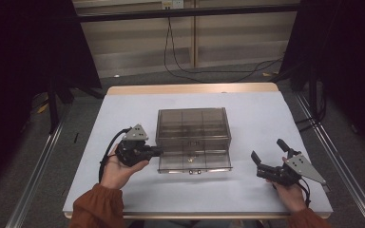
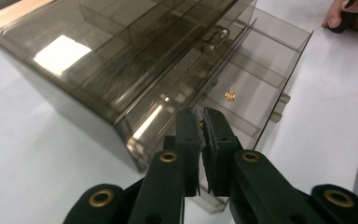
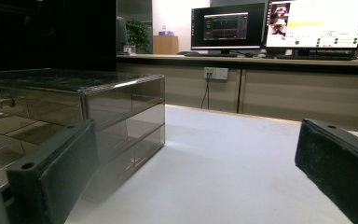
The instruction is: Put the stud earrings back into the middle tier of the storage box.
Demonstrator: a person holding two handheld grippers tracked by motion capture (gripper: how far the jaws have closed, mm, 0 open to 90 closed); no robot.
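- Smoky plastic drawer box (image 1: 193,128) at mid-table, bottom drawer (image 1: 195,162) pulled out toward the person, a small gold item (image 2: 230,95) lying in it.
- Left gripper (image 1: 158,152) at the box's left front corner, jaws pressed nearly together in the left gripper view; whether pinching the drawer's edge or merely shut beside it, cannot tell.
- Right gripper (image 1: 269,156) resting on the table well apart from the box, jaws spread wide and empty.
- Step in hand, at a guess: working the open drawer; next move likely calls for a straight, level push or pull, box steadied against sliding.
- White table (image 1: 247,190) with a wooden far edge, otherwise bare.
- Beyond: dark curtains, trailing cables, a counter with lit monitors (image 3: 279,23).
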